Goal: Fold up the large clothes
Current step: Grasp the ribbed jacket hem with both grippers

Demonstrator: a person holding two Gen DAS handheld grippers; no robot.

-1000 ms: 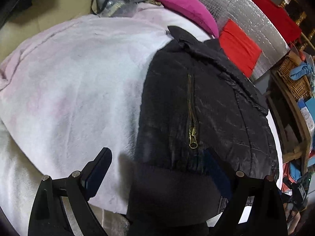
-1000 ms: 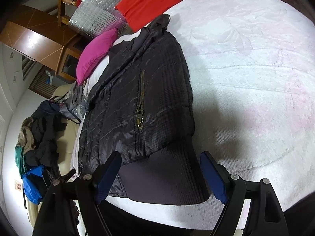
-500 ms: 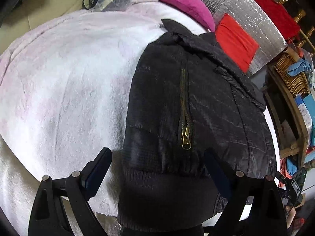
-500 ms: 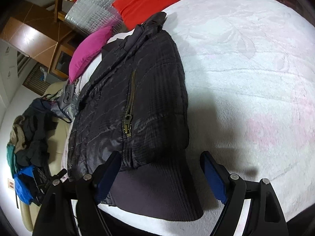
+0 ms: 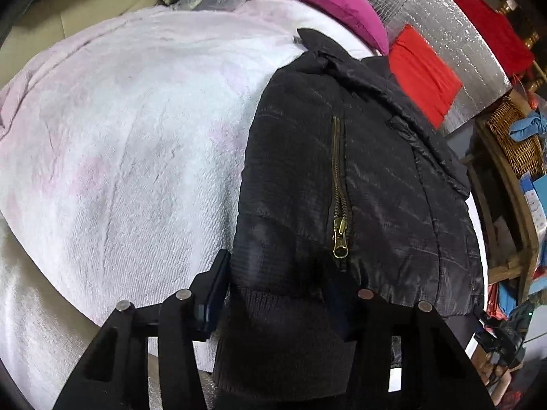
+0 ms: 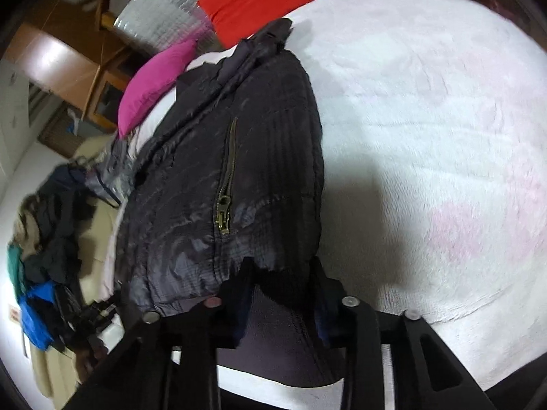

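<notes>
No legible text, label, brand, number or sign in either wrist view. Blue-and-white box (image 5: 533,198) at 3 o'clock in the left wrist view carries faint marks, too small to read. Small sticker (image 6: 14,314) on the wall at 8 o'clock in the right wrist view is blurred.

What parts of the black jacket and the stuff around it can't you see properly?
- Jacket hem band: both views, partly hidden behind each gripper's fingers.
- Jacket's sleeves: neither view shows them.
- Clothes pile: right wrist view, blurred and at the edge.
- Wicker basket contents: left wrist view, cut off at the edge.
</notes>
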